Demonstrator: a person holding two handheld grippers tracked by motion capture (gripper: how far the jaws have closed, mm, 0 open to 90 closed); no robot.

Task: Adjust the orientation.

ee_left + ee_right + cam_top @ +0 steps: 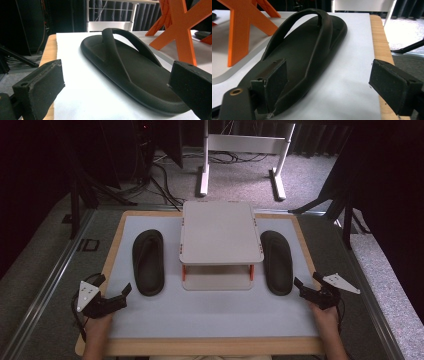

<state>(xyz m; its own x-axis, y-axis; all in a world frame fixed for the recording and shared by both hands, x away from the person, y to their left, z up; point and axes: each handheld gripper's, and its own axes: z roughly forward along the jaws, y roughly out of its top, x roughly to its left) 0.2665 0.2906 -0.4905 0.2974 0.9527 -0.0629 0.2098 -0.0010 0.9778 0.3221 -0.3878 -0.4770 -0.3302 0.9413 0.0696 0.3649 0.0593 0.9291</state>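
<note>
Two black flip-flop sandals lie flat on a white mat [210, 312], toes pointing away. The left sandal [148, 262] [130, 67] is left of a small two-tier rack [220, 232], and the right sandal [276, 262] [307, 47] is right of it. My left gripper [114, 284] [116, 75] is open just short of the left sandal's heel, holding nothing. My right gripper [307, 280] [329, 75] is open at the right sandal's heel, one jaw over the heel's edge and the other over the bare mat.
The rack has beige shelves on orange X-shaped supports [180, 32] [242, 27]. The mat sits on a wooden board [200, 346] inside a metal-railed frame [50, 280]. Beyond the board stand a white table frame [240, 155], cables and black stands on grey carpet.
</note>
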